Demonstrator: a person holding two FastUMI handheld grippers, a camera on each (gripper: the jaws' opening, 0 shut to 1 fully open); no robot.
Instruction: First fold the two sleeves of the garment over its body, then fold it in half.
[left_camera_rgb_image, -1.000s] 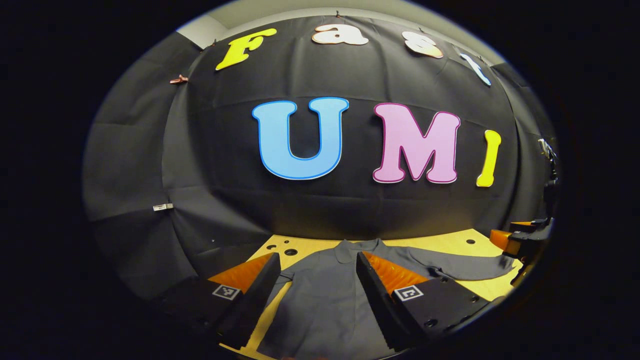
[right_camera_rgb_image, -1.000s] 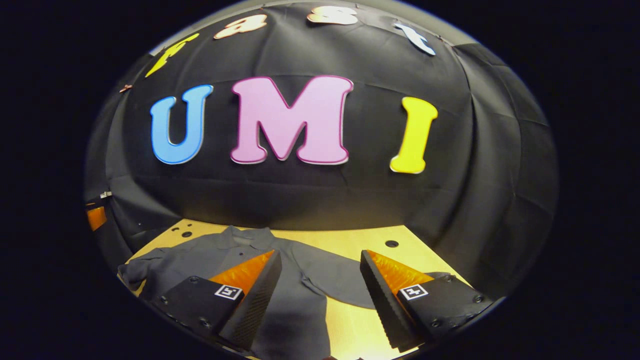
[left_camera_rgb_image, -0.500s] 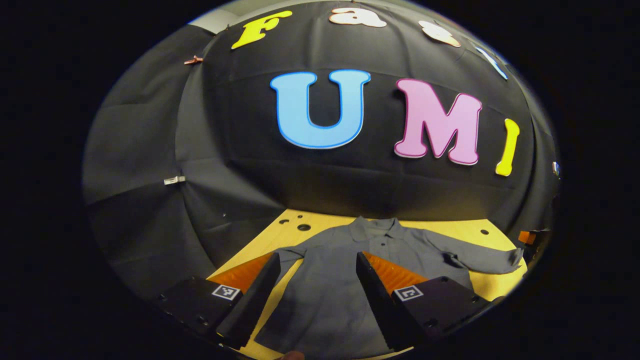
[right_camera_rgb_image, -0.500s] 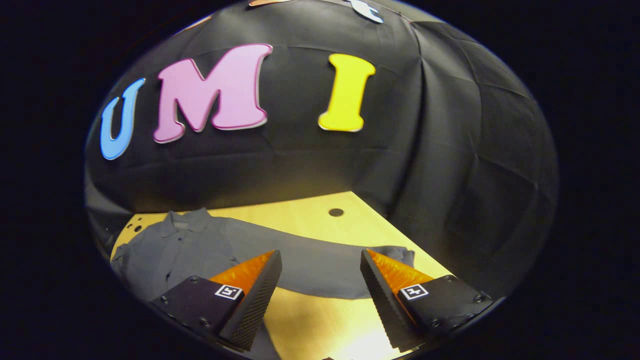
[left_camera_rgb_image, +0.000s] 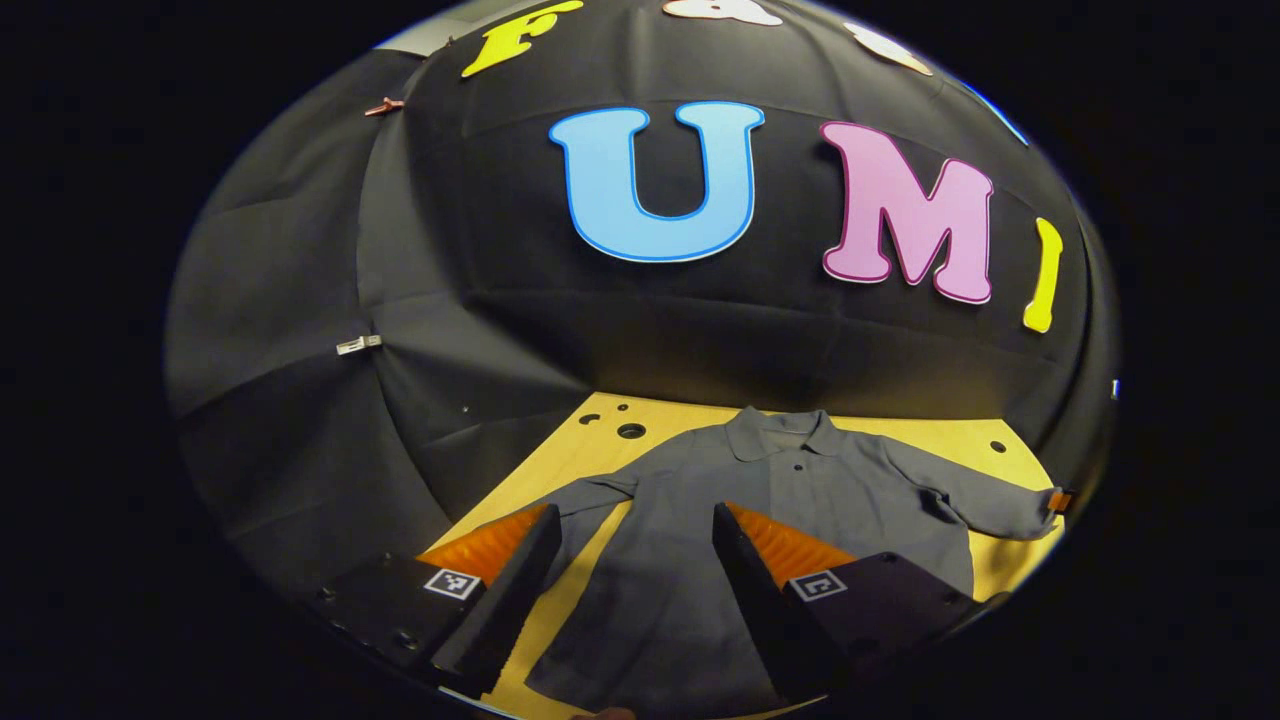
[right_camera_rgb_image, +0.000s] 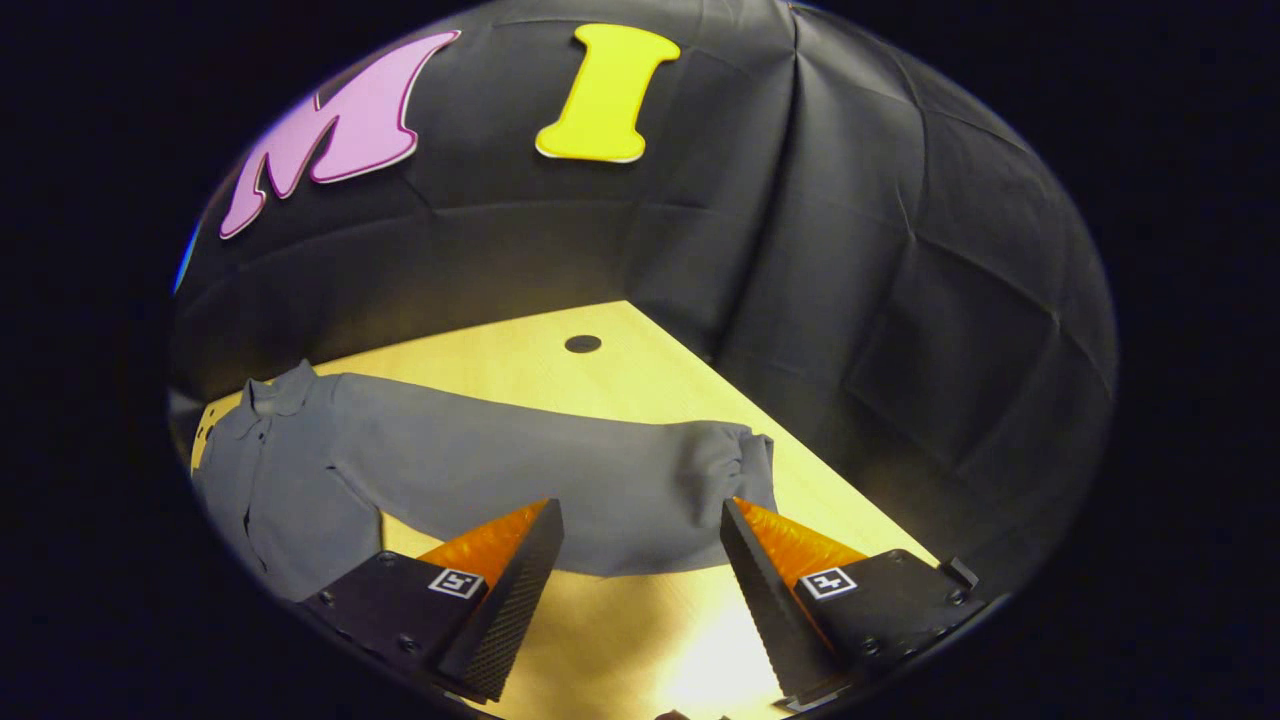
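Left gripper view: the left gripper hangs with its fingers spread wide and nothing between them, above the lower body of a grey shirt that lies flat on the wooden table, collar toward the black wall, one sleeve bent in by its side and the other stretched out. In the right gripper view, the right gripper is likewise wide and empty, poised over the stretched-out sleeve near its bunched cuff, not touching it.
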